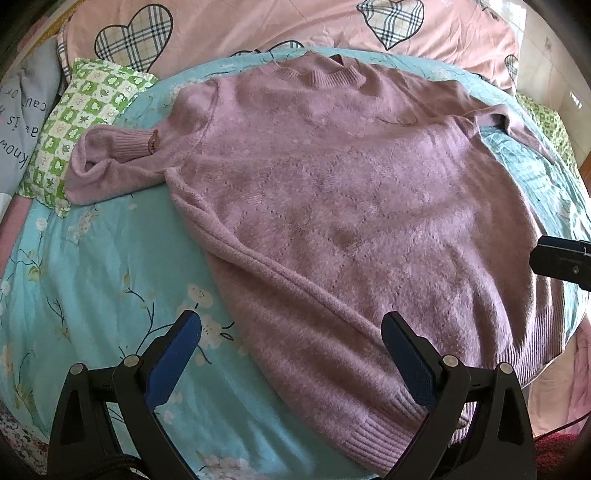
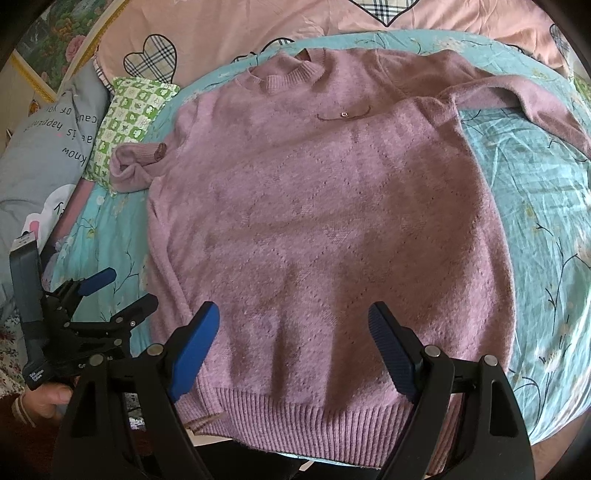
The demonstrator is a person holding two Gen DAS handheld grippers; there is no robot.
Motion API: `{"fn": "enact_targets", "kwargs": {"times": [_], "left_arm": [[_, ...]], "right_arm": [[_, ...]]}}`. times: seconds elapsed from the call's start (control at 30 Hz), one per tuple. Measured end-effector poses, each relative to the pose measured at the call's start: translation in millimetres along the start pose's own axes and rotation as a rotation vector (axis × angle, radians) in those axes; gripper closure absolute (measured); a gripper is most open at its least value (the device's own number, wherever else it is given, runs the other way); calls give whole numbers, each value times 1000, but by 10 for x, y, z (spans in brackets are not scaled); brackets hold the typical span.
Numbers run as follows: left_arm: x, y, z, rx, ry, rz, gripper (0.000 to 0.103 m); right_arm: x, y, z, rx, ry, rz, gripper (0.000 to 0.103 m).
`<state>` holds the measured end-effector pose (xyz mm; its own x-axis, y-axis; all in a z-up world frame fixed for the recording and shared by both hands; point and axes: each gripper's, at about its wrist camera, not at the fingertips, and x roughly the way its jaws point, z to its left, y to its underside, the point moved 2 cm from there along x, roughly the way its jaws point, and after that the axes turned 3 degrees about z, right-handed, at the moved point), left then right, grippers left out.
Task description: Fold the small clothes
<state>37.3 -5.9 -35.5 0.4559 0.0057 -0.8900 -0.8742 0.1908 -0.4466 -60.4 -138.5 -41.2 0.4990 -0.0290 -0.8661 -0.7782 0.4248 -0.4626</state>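
A fuzzy mauve knit sweater (image 1: 332, 206) lies flat, front up, on a turquoise floral bedspread (image 1: 92, 258), collar far, ribbed hem near. Its left sleeve (image 1: 110, 162) is bunched with the cuff folded back; its right sleeve (image 2: 517, 99) stretches off to the far right. My left gripper (image 1: 291, 354) is open and empty above the sweater's lower left edge. My right gripper (image 2: 293, 339) is open and empty above the sweater (image 2: 325, 221) near the hem's middle. The left gripper also shows in the right wrist view (image 2: 122, 291), open beside the sweater's left edge.
A green checked pillow (image 1: 85, 122) lies by the bunched sleeve. A pink quilt with plaid hearts (image 1: 258, 26) lies behind the collar. A grey cushion with writing (image 2: 48, 147) sits at the left. The bed edge runs just below the hem.
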Motion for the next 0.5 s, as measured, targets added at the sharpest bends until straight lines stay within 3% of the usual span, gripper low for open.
{"fn": "enact_targets", "kwargs": {"times": [0.17,0.27,0.5], "left_arm": [[50,-104,-7,2,8,11,4],[94,-201,3,12,-3,13,5],[199,-509,151,-1,-10,30,5]], "right_arm": [[31,-68,-41,-2,-40,-2,20],[38,-150,-91,-22,17,-2,20],[28,-550,-212,-23,9,-15,20]]}}
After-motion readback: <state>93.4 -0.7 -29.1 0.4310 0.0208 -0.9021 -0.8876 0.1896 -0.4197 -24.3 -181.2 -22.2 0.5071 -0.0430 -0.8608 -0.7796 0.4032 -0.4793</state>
